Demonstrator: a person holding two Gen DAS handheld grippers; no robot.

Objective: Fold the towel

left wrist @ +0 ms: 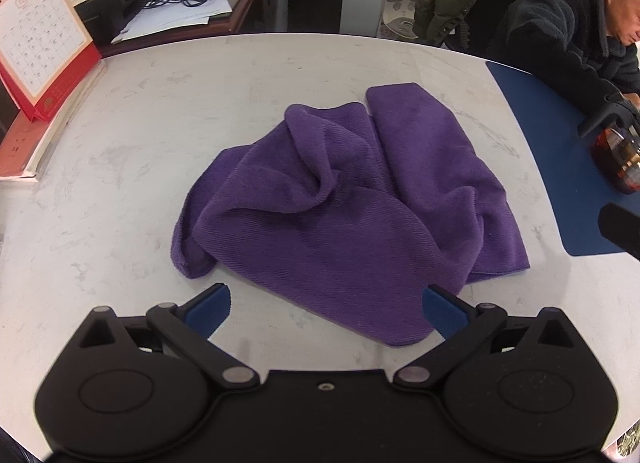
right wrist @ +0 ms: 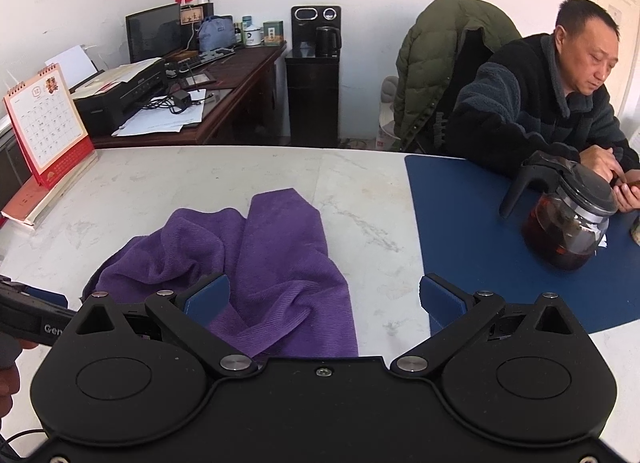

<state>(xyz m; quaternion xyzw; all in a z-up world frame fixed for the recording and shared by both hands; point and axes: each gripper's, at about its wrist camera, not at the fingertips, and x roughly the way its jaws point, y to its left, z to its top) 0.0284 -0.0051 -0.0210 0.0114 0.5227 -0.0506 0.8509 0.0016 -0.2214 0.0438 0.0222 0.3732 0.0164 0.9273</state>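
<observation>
Towel (left wrist: 340, 203), purple and crumpled, lies mid-desk (left wrist: 140, 135). Left gripper (left wrist: 326, 309) hangs at its near edge, jaws apart, empty; right gripper (right wrist: 324, 299) hangs over its right side, jaws also apart. Blue mat (right wrist: 472, 231) with a teapot (right wrist: 568, 219) lies right, a seated person (right wrist: 540, 103) behind; calendar (left wrist: 40, 39) stands far left.

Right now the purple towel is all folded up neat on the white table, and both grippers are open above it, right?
Not quite. The purple towel is not folded neat: it lies crumpled in a bunched heap, as the left wrist view shows. The rest holds: it is on the white table, and the left gripper and the right gripper are both open.
</observation>
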